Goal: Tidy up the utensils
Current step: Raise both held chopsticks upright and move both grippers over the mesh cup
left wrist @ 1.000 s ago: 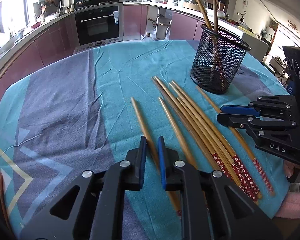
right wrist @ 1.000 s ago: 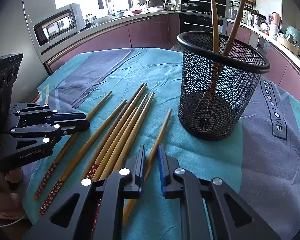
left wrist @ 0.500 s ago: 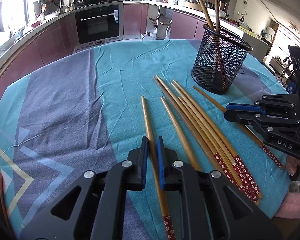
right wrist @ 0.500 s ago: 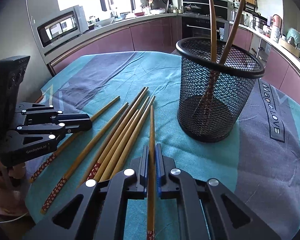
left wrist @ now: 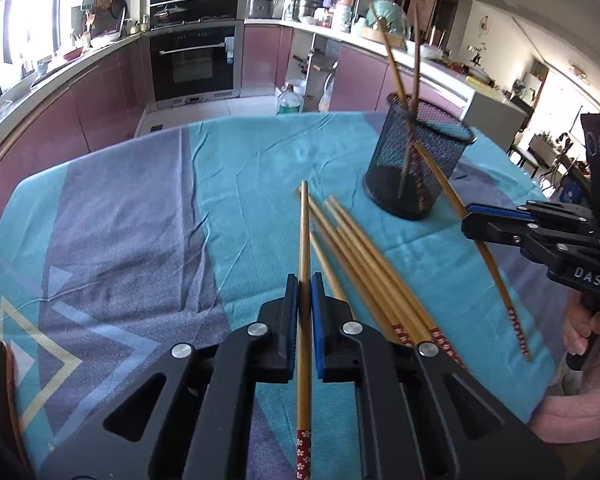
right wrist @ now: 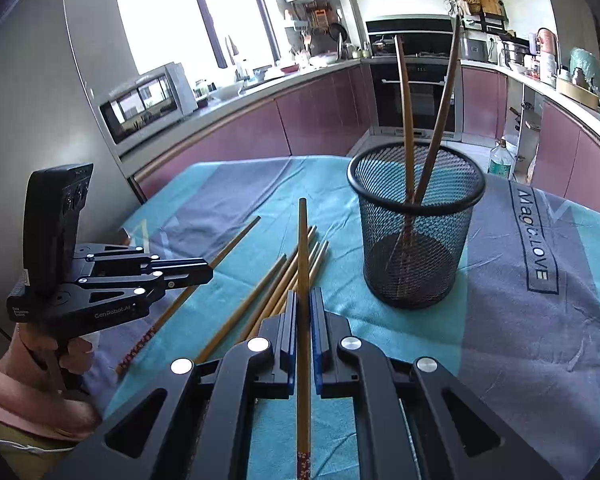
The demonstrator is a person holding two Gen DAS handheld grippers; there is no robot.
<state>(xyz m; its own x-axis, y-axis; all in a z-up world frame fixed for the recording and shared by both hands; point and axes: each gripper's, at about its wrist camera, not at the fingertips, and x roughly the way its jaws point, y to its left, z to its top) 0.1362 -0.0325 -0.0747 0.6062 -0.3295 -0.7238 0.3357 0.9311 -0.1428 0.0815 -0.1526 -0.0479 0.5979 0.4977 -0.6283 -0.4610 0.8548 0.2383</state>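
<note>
1. The left gripper [left wrist: 305, 284] is clenched on one chopstick [left wrist: 304, 232]. The stick runs lengthwise between the two blue pads, with its plain tip pointing forward and its red patterned end trailing back under the gripper body.
2. The right gripper [right wrist: 305, 296] is clenched on a second chopstick [right wrist: 303, 248], held the same way: plain tip forward, red patterned end at the rear.
3. Both held sticks are lifted clear of the tablecloth [left wrist: 132, 216].
4. The mesh cup [right wrist: 416, 240] stands upright on the tablecloth. It is the reference point for all positions below.
5. Two chopsticks [right wrist: 408, 120] already stand inside the mesh cup, leaning against its rim and crossing low in the cup.
6. A loose bundle of chopsticks [left wrist: 364, 264] lies flat on the tablecloth near the mesh cup, on the side toward the person. In the right wrist view the bundle lies to the left of the cup.
7. In the left wrist view the stick in the right gripper appears tilted just in front of the mesh cup; contact with the cup cannot be determined.
8. A hand [right wrist: 76, 354] with a pink sleeve grips the handle of the left gripper.
</note>
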